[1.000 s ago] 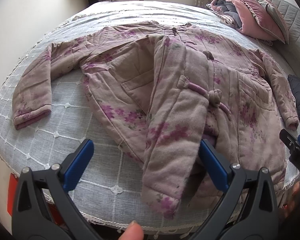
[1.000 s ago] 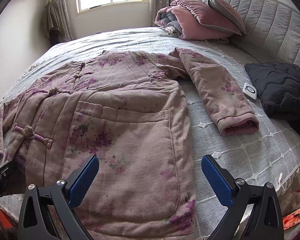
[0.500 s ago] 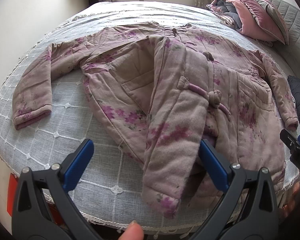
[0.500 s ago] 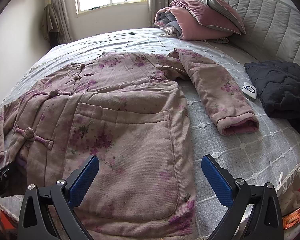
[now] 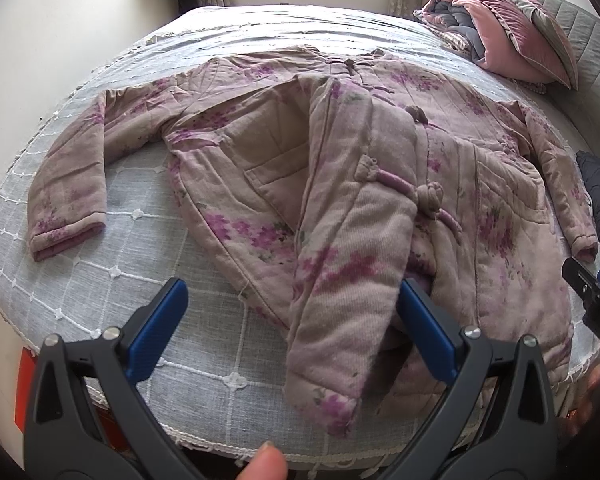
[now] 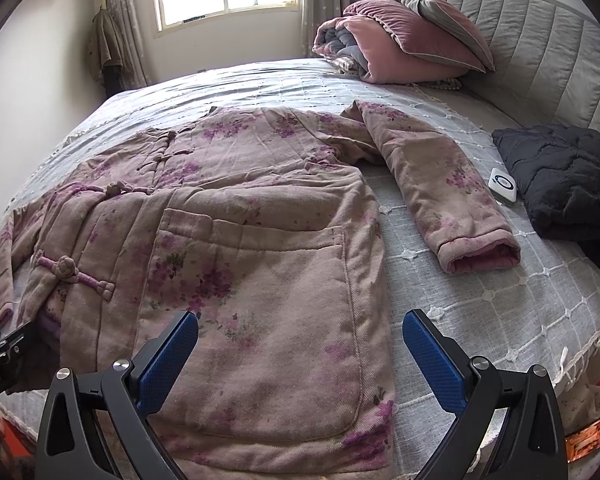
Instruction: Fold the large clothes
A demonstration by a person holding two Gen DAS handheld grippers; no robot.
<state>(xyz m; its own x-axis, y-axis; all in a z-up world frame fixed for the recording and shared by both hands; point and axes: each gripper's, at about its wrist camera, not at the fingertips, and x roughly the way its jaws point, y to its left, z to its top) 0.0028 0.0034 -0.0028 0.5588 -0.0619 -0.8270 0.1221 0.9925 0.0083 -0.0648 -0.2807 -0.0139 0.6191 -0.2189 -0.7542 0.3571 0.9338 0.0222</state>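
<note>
We see a padded, mauve floral-print jacket with knotted cord fastenings [image 5: 360, 184] spread face-up on a round bed covered by a grey-blue quilted lace spread [image 5: 112, 248], both sleeves out to the sides and one front panel folded back along the opening. The left gripper [image 5: 292, 300] stands with its blue-padded jaws wide apart over the lower front edge, holding nothing. The right gripper [image 6: 300, 332], likewise spread and empty, hovers above the pocket. A dark quilted garment [image 6: 564, 176] lies beside the jacket's far cuff.
</note>
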